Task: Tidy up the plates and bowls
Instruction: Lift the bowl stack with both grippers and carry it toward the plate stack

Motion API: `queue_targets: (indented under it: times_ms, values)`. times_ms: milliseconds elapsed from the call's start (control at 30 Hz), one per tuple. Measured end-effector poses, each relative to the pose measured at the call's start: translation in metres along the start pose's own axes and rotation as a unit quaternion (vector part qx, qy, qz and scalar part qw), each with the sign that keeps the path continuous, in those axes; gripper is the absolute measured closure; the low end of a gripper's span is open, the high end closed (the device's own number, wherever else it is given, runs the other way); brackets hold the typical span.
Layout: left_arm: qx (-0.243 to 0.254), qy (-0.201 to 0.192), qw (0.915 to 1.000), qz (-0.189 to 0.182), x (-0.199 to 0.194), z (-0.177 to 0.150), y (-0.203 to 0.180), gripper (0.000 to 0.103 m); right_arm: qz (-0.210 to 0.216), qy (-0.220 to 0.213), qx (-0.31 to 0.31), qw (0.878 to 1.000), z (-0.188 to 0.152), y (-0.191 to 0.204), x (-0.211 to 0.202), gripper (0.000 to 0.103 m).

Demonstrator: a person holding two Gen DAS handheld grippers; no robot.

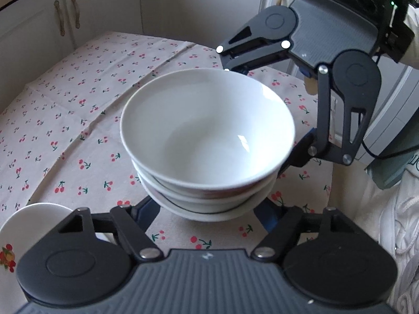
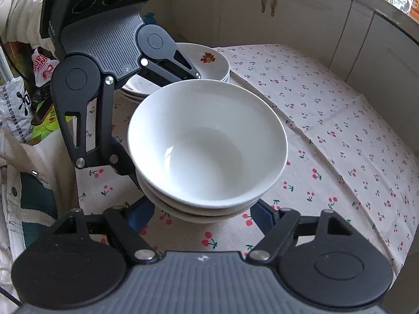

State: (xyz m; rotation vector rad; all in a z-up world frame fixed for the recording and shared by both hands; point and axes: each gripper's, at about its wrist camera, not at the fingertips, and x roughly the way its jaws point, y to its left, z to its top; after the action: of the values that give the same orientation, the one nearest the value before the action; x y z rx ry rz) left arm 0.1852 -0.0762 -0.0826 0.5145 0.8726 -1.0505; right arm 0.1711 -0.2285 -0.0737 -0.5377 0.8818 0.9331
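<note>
Cherry-print tablecloth (image 2: 340,120) under stacked bowls (image 2: 207,141), cream cabinets (image 2: 301,18) behind

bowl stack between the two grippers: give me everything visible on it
The bowl stack is three plain white, glossy bowls that look ceramic, nested upright and empty, with the lower two showing only as rims. It sits on the cherry-print tablecloth near the plate stack. The left hand-held gripper and the right hand-held gripper each straddle its base from different sides; whether the pads press on it is hidden.

Glossy white ceramic bowls (image 1: 207,130) sit on a matt, creased cherry-print cloth (image 1: 78,120).
</note>
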Motion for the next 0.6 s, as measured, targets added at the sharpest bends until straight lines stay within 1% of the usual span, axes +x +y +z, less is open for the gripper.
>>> queue_targets:
  times_ms: [300, 533, 600]
  values:
    - [0.015, 0.002, 0.9998, -0.011, -0.0019, 0.0013, 0.0030, 0.026, 0.010, 0.014, -0.009, 1.000, 0.0051, -0.0040, 0.0020, 0.019]
    - [0.034, 0.011, 0.9993, -0.010, 0.0005, 0.0055, 0.0025, 0.023, 0.011, 0.020, -0.017, 1.000, 0.0077, -0.0045, 0.0044, 0.018]
    - [0.032, 0.013, 0.9993, -0.011, 0.0003, 0.0061, 0.0025, 0.023, 0.013, 0.020, -0.018, 1.000, 0.0076, -0.0048, 0.0045, 0.018]
